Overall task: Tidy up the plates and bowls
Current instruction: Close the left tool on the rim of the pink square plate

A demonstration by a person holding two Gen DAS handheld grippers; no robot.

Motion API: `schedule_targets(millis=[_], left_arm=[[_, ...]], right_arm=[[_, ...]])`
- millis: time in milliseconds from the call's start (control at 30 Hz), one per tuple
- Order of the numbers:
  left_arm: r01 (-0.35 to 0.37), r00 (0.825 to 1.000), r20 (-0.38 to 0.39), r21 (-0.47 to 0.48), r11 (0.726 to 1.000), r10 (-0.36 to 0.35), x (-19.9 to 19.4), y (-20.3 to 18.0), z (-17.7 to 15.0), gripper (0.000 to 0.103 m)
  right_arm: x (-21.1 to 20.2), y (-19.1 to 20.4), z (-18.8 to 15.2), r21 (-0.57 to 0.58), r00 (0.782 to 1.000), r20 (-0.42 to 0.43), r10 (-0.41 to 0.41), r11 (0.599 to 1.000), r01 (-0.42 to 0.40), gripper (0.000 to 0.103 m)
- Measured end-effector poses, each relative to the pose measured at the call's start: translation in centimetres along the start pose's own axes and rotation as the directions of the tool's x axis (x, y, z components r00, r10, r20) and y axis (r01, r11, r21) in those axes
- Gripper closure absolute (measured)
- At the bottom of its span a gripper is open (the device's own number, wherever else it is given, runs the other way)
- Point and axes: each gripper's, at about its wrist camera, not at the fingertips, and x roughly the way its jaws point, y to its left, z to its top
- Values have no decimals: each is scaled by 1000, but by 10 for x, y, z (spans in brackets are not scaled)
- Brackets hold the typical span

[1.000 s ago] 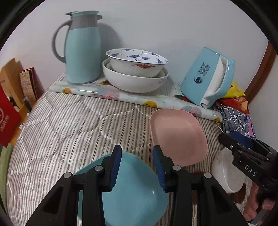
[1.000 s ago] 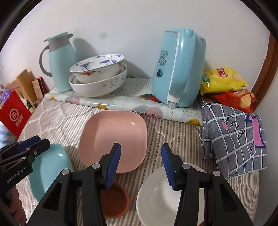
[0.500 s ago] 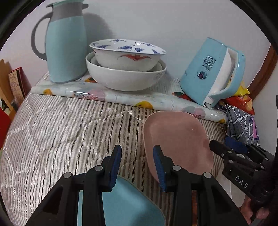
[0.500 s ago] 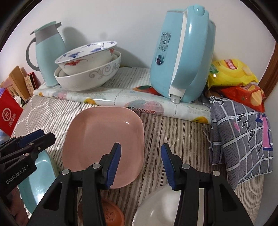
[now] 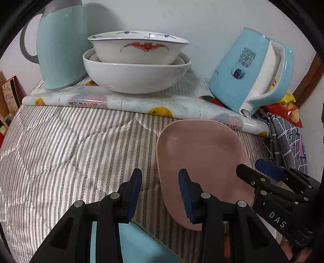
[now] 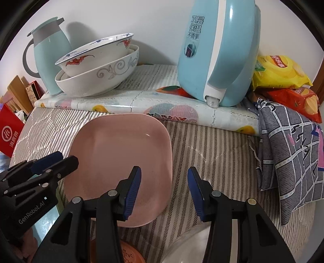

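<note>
Square plate (image 6: pixel 121 159) sitting mid-table on the striped cloth (image 5: pixel 70 145), with the rolled-up sheet (image 5: pixel 125 102) lying across just behind it. Further back on the left, a jug (image 5: pixel 60 46), then two nested bowls (image 5: pixel 135 60) right beside it. Kettle (image 6: pixel 218 54) far right, snack bags (image 6: pixel 283 81) stacked behind a folded cloth (image 6: pixel 291 153) on the right edge. Near side: another plate (image 5: pixel 141 242) left, small saucer (image 6: pixel 129 252) in the middle, and a bowl (image 6: pixel 188 248) right, all partly cut off.

A plain white wall (image 5: pixel 212 18) rises behind a striped quilted surface (image 5: pixel 66 145), with brown wood trim (image 5: pixel 309 81) at right.
</note>
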Motion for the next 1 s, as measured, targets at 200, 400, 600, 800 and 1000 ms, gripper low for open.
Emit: schedule_targets(millis=[200,400,600,800,1000], left_arm=[[9,1000,-11,-11,1000,-9,9,0,1,67],[5,1000,-17,-9,1000,-5,16,0,2,72],[20,999,-37,9,1000,-19,25,-6,1,87],[10,1000,-18,8,1000,-9,22,-5,0,95],[1,1000,18,23,1000,-1,3,-6,3,95]], right_arm=[[8,-3,2,9,1000,-24,6,1000,-6,66],[16,-2,5,1,998,-56,-9,1000,9,80],[22,1,6,-16,997,-70,-25,1000,23,93],[21,0,4,-10,998,-55,-33,999,32,97],[6,-3,2,11,1000,-6,-21,1000,22,97]])
